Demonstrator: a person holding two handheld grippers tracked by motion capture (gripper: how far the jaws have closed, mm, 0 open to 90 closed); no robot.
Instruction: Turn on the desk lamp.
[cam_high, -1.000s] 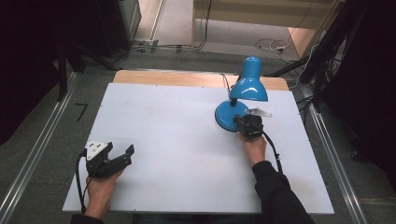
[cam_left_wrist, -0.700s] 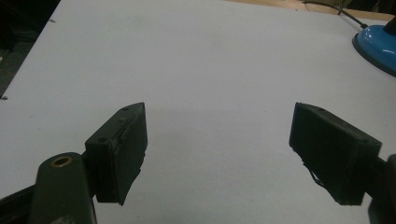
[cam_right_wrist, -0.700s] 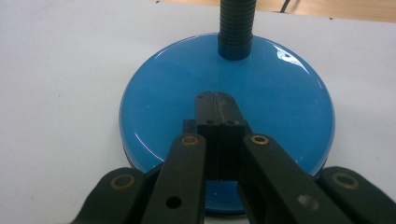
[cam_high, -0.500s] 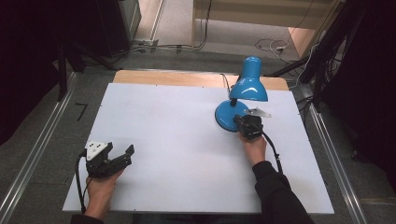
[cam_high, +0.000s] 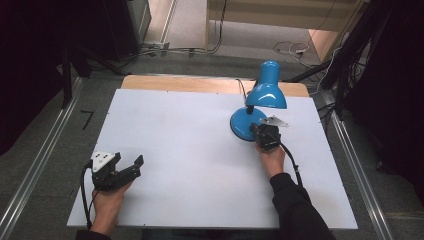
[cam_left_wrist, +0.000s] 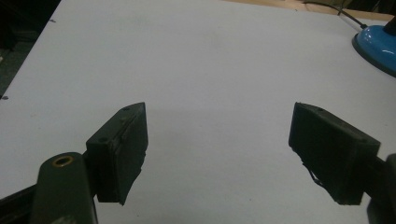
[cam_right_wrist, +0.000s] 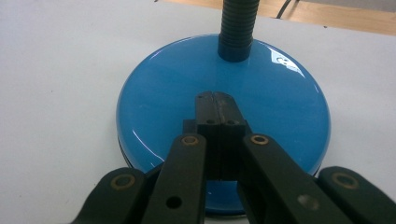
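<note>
Lamp (cam_high: 260, 107) is seen upright at the far right of the white worktop (cam_high: 190, 150), blue round base (cam_right_wrist: 219, 116) flat on the surface, black ribbed neck (cam_right_wrist: 237, 28) rising from the base's far side, shade (cam_high: 266, 90) above. Right gripper (cam_high: 264, 134) is held over the near part of the base; in the right gripper view its jaws are seen clenched together, pads meeting with nothing between them, tips lying over the base's top surface. Whether the tips touch the base cannot be told. Left gripper (cam_high: 131, 167) is held low at the near left of the worktop, well apart from the lamp; jaws are released and spread wide, with bare worktop between them in the left gripper view. The base's edge is caught at the far right of that view. A cord (cam_high: 241, 87) is seen running off the base toward the worktop's far wooden edge.
</note>
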